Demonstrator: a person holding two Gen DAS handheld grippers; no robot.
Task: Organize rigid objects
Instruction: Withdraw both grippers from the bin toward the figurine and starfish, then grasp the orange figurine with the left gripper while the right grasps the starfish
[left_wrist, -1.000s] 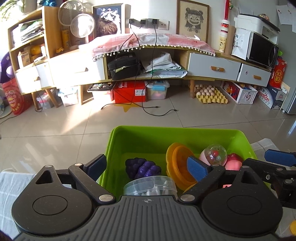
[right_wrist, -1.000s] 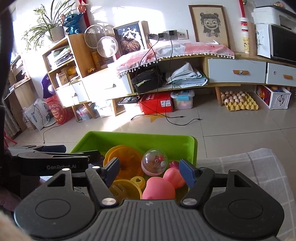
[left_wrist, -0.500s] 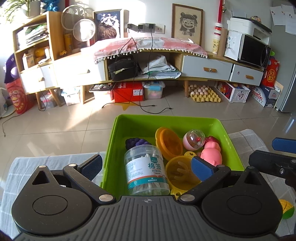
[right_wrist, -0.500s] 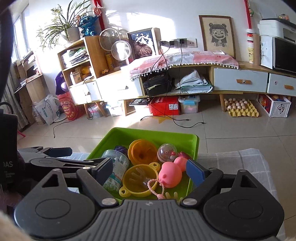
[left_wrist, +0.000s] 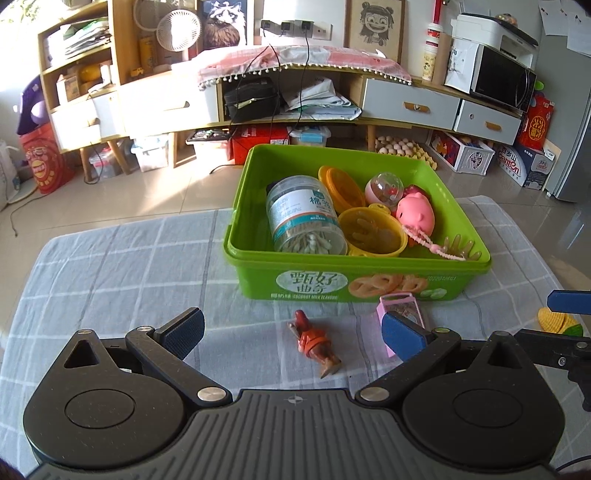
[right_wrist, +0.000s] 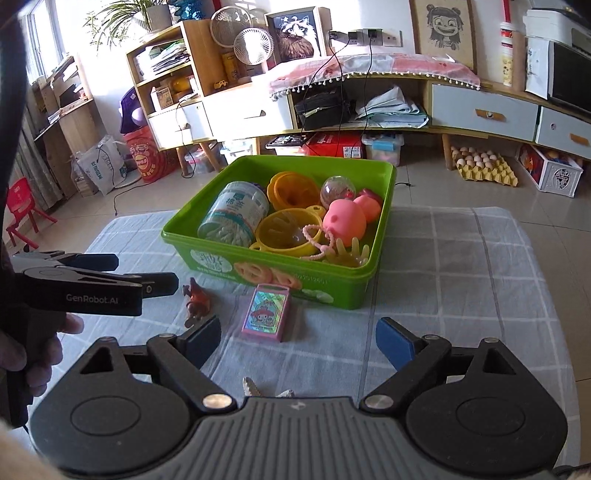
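Lying beside the green box (left_wrist: 354, 284) near the worktop's middle, the toy figure (left_wrist: 314, 343) looks light, stiff, bumpy; pinch its body. Left tongs (left_wrist: 291, 332) gape empty; right tongs (right_wrist: 297, 338) are opening, empty.

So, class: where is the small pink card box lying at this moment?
The pink card box lies flat on the checked cloth, just in front of the green bin, with the brown toy figure to its left.
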